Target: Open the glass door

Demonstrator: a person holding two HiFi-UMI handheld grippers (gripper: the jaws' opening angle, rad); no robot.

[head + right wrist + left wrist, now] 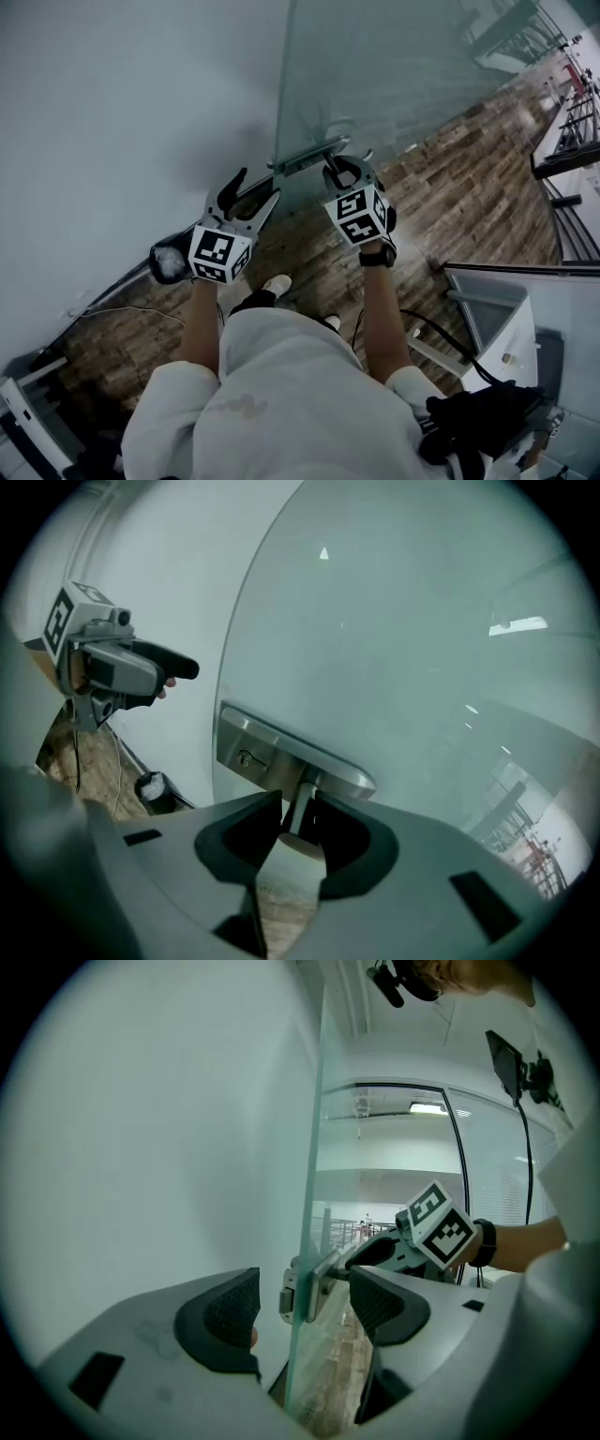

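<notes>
Grasping the lever is the step in hand. The glass door (375, 75) stands upright ahead, with its metal handle (298, 803) near the free edge. The right gripper (345, 171) straddles that handle, jaws apart and not pressing. The left gripper (305, 1309) gapes around the door's edge, clear of it. Next, likely: clamp, press down, swing.

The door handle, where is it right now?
In the right gripper view, the door handle sits low in the middle, between the jaws of the right gripper, near the left edge of the glass door.
</notes>
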